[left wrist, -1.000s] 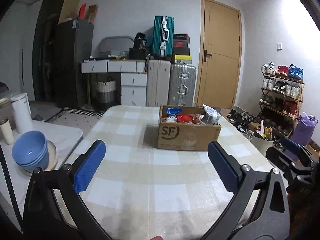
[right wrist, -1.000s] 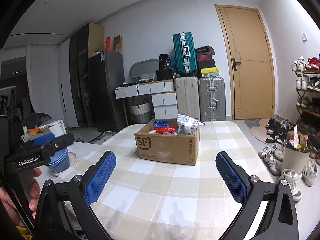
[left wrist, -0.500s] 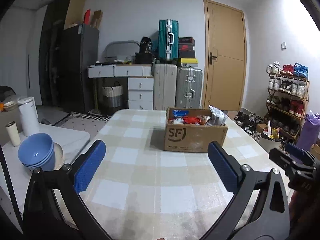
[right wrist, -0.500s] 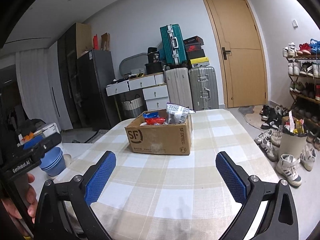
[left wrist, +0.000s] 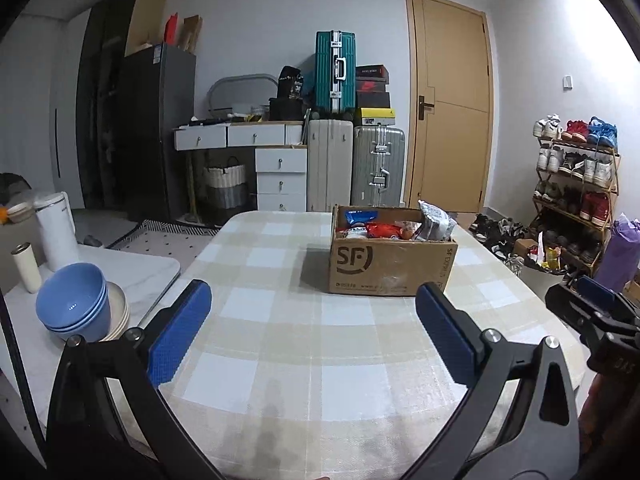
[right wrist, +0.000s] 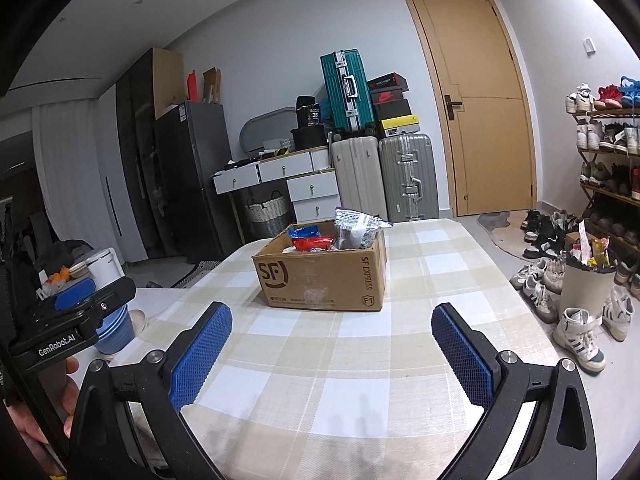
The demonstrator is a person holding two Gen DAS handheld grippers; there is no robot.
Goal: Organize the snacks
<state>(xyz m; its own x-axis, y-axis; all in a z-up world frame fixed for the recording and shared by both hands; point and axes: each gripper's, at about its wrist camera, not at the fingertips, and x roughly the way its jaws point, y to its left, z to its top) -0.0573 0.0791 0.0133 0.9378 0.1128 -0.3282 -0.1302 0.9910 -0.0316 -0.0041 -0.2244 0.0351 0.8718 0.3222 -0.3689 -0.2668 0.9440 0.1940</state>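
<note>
A brown SF cardboard box (left wrist: pixel 390 266) stands on the checked tablecloth (left wrist: pixel 280 308), far from both grippers; it also shows in the right wrist view (right wrist: pixel 320 276). It holds snack packets: a red one (left wrist: pixel 382 230), a blue one (left wrist: pixel 360 215) and a silver bag (left wrist: pixel 434 222) sticking up at its right end. My left gripper (left wrist: pixel 312 320) is open and empty above the near part of the table. My right gripper (right wrist: pixel 332 344) is open and empty too, to the right of the left one.
Stacked blue bowls (left wrist: pixel 76 306), a white kettle (left wrist: pixel 56 232) and a cup (left wrist: pixel 26 266) stand on a side counter at the left. Suitcases (left wrist: pixel 376 170) and drawers are behind the table. A shoe rack (left wrist: pixel 576 188) and shoes are on the right.
Both grippers have drawn back and risen a little, so the box looks smaller and farther off. Both stay open.
</note>
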